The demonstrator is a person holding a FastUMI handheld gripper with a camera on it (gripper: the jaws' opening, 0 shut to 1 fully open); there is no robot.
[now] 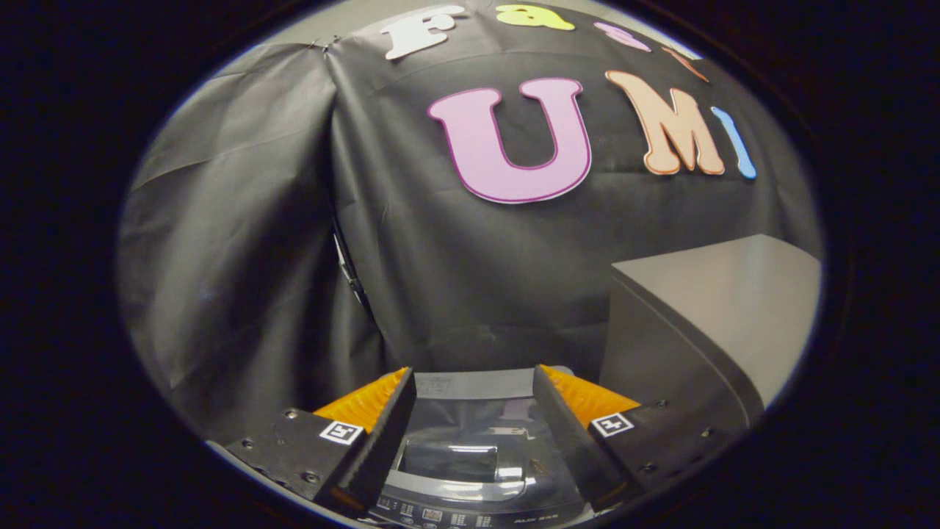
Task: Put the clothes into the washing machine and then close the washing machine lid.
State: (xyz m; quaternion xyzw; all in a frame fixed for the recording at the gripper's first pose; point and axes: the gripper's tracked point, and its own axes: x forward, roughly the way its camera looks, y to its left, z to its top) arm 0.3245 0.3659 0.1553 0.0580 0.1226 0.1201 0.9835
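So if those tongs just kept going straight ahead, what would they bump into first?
Probably the black cloth wall. The open tongs point over the washing machine's closed lid; depth is hard to judge.

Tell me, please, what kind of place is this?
Probably a staged laundry corner in a recording booth: a top-loading washing machine lies below the open gripper, black cloth wall behind, a grey cabinet beside it.
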